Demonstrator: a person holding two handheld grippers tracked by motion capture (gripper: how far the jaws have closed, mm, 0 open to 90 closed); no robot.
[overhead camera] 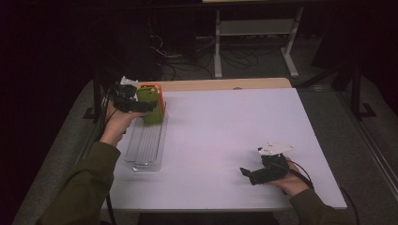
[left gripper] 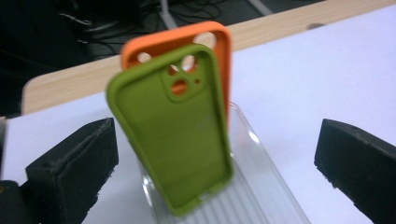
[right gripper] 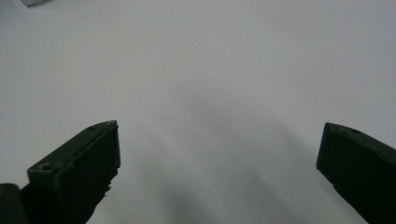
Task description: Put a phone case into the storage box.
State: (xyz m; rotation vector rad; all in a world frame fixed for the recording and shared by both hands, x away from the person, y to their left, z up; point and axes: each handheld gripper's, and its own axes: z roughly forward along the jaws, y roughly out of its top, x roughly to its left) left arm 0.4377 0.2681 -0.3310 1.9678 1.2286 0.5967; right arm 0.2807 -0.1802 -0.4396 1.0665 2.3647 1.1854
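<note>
Between left claw jaws, green case.

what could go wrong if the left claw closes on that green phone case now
The green phone case stands tilted in the clear ribbed rack, leaning toward the orange case behind it. The left claw is open with wide gaps on both sides, so an off-centre close might push the green case over, perhaps knocking the orange one or shifting the light rack.

A dim lab or workshop: a white work table, tangled floor cables and a metal-framed bench behind it.
</note>
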